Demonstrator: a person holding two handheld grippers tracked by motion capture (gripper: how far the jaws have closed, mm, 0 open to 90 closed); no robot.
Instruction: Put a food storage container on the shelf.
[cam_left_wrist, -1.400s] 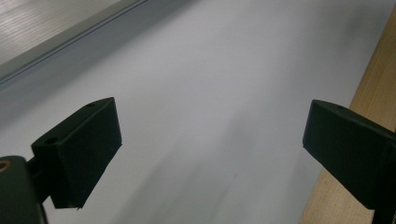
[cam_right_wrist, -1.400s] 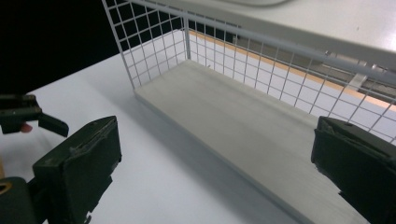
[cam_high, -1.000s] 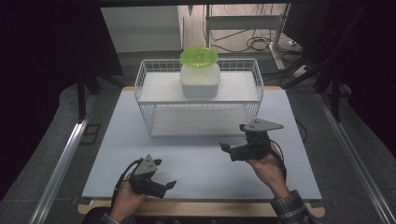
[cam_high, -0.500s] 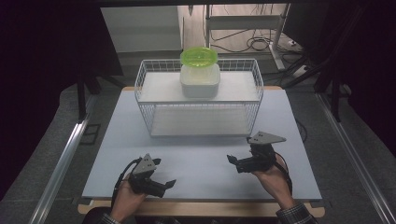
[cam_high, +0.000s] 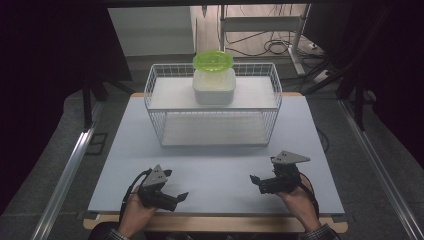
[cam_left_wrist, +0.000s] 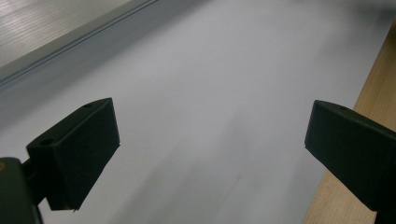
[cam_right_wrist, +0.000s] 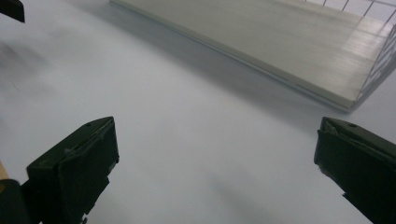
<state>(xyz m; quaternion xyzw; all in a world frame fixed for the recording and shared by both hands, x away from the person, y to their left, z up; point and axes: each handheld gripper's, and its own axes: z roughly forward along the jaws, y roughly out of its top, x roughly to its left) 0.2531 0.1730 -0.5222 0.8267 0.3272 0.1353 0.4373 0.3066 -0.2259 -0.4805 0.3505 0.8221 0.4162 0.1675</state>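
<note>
Left gripper (cam_high: 176, 192): held low, jaws spread wide, nothing gripped.
Right gripper (cam_high: 256, 181): held low, jaws spread wide, nothing gripped.

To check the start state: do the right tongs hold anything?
No, the right tongs stand wide open, with just bare table between the jaws.

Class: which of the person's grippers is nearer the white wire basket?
The right gripper is slightly nearer the wire basket, sitting below its right corner; the left gripper is lower, near the table's front edge.
</note>
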